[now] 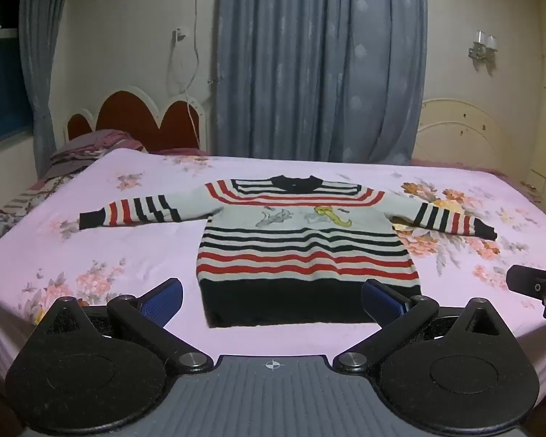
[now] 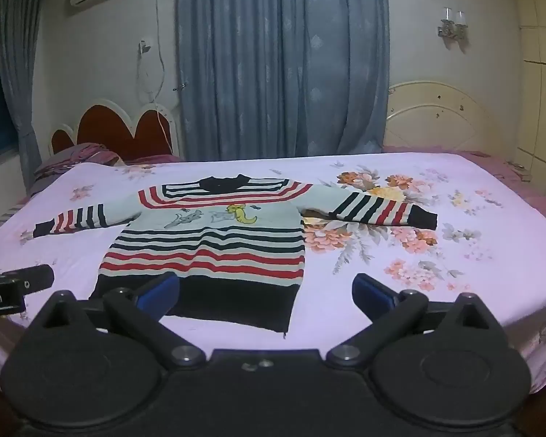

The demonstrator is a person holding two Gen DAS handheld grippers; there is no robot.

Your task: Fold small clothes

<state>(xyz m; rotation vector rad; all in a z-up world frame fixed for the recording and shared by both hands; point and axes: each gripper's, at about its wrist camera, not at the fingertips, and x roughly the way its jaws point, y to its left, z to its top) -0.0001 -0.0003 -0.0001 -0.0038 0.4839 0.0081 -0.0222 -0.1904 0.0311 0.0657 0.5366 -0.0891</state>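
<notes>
Knitted sweater (image 1: 302, 244) lies on smooth, matt cotton bedsheet (image 1: 127, 255).

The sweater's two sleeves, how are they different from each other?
The left sleeve lies on plain pink sheet, while the right sleeve lies across the big flower print. In the right wrist view the right sleeve slants down toward its cuff, while the left sleeve slants up toward the shoulder. Both stick out from the sweater, lie flat, have red and dark stripes and end in a dark cuff.
</notes>
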